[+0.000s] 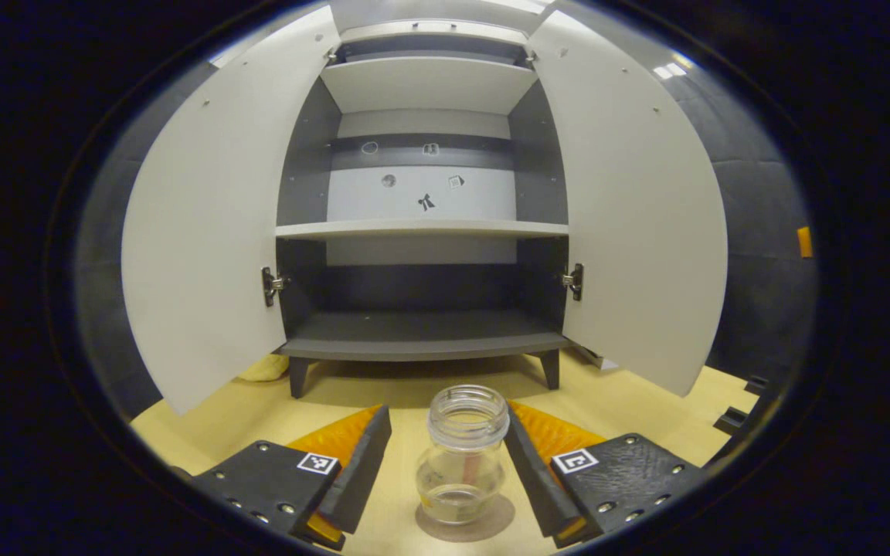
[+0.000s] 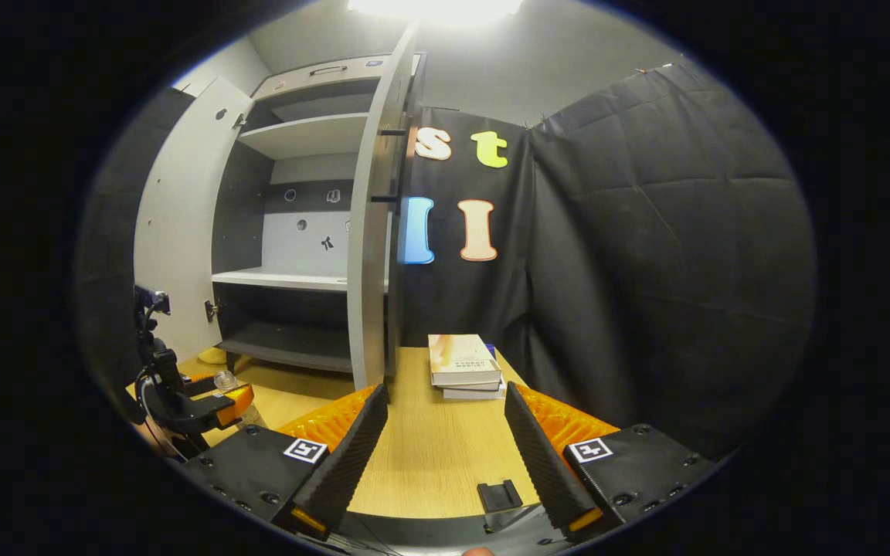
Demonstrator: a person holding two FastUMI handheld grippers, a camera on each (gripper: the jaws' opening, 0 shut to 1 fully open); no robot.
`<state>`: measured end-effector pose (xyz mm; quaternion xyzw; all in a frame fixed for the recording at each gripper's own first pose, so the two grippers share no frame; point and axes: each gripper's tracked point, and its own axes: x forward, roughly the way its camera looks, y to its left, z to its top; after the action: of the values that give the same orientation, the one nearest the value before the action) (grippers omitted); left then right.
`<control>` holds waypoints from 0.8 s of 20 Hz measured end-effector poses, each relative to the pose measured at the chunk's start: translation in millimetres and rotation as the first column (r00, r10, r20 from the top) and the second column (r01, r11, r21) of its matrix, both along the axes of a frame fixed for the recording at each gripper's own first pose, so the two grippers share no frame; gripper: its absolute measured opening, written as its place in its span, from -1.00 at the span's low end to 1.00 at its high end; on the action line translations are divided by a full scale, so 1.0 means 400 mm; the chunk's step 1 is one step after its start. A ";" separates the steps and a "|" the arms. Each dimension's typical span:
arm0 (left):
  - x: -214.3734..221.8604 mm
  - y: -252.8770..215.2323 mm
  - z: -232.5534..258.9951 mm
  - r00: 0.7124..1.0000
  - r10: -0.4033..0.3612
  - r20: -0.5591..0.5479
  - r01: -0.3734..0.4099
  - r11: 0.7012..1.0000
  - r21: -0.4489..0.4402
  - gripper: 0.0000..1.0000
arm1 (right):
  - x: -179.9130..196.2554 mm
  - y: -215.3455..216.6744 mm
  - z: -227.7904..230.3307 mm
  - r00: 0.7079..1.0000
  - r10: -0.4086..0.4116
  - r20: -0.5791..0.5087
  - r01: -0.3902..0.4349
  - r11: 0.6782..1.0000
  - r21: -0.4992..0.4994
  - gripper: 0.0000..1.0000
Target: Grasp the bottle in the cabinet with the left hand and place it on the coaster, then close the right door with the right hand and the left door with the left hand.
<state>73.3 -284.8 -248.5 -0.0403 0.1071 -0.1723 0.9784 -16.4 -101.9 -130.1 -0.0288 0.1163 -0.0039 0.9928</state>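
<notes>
Jaws, left gripper view: left gripper [image 1: 449, 463] spread wide, clear of the bottle [image 1: 463, 455], which stands on the coaster [image 1: 464, 521]
Jaws, right gripper view: right gripper [image 2: 445, 452] spread, empty
Next: back straight off, then push right door [image 2: 371, 232]

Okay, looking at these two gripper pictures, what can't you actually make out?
- Coaster, left gripper view: mostly covered by the bottle; whether the fingers touch the bottle is unclear.
- Bottle, right gripper view: tiny, partly behind the left gripper.
- Right door's outer face, right gripper view: seen edge-on.
- Books: print too small.
</notes>
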 end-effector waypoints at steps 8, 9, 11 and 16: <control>-0.044 0.062 0.171 0.998 0.048 0.038 -0.048 0.999 0.011 0.71 | 0.082 0.000 0.099 0.998 0.028 0.050 -0.031 0.998 0.062 0.90; -0.054 0.071 0.202 0.998 0.051 0.047 -0.052 0.999 0.009 0.71 | 0.097 -0.003 0.116 0.998 0.033 0.054 -0.037 0.997 0.072 0.95; -0.075 0.086 0.263 0.996 0.057 0.062 -0.057 0.998 0.005 0.73 | 0.131 -0.019 0.160 0.996 0.028 0.079 -0.035 0.996 0.085 0.95; -0.111 0.151 0.382 0.989 0.102 0.110 -0.104 0.995 0.010 0.72 | 0.218 -0.076 0.266 0.993 -0.015 0.116 0.000 0.991 0.133 0.95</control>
<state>29.0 -224.4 -95.6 -0.0286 0.0527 -0.1226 0.9907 70.7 -132.4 -23.6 0.0378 0.0580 -0.0016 0.9976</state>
